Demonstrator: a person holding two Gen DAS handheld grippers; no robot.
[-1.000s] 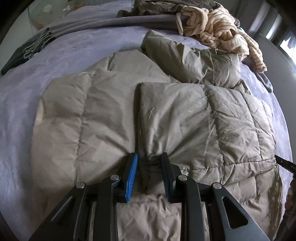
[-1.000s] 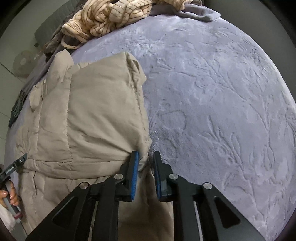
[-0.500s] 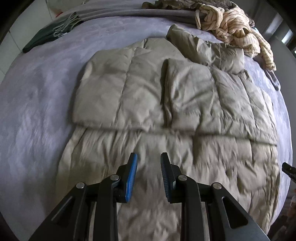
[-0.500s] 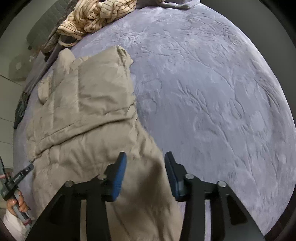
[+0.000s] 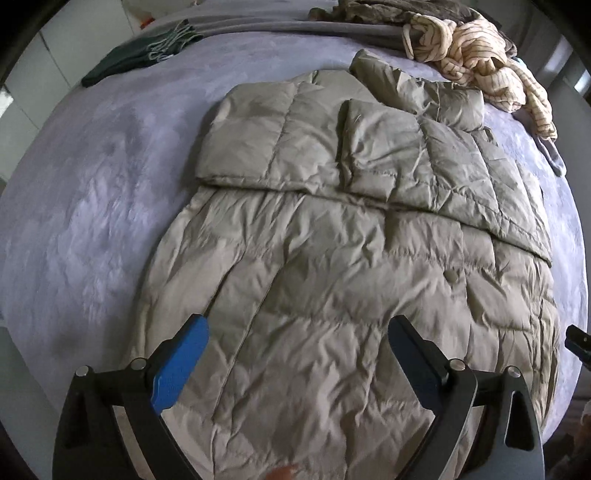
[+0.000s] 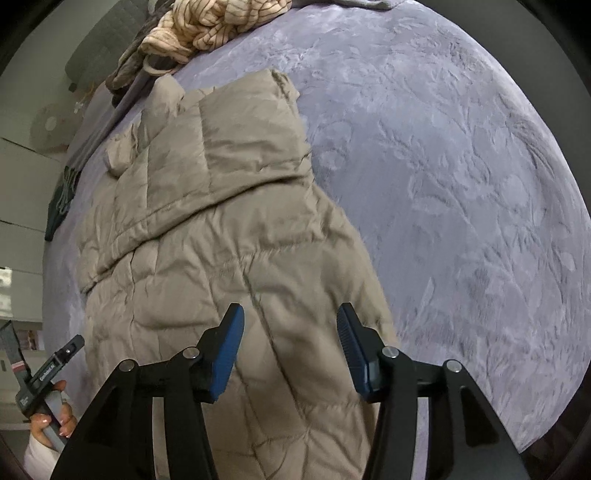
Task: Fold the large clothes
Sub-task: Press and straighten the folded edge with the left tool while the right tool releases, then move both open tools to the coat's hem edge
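Observation:
A large beige quilted puffer coat [image 5: 332, 266] lies flat on a lavender bed cover [image 5: 92, 206]. Both sleeves are folded across its upper half, meeting near the middle. My left gripper [image 5: 295, 332] is open wide and empty, raised above the coat's lower half. My right gripper [image 6: 290, 325] is open and empty, above the coat's [image 6: 207, 236] right side near its edge. The left gripper's handle and hand [image 6: 48, 384] show at the lower left of the right wrist view.
A cream striped garment [image 5: 484, 62] is heaped at the far side of the bed, also in the right wrist view [image 6: 218, 22]. A dark green scarf [image 5: 144, 55] lies far left. The lavender cover [image 6: 461, 184] spreads wide to the coat's right.
Both grippers let go of the coat's folded parts, opened wide and pulled back and up. The sleeves now lie folded on the coat.

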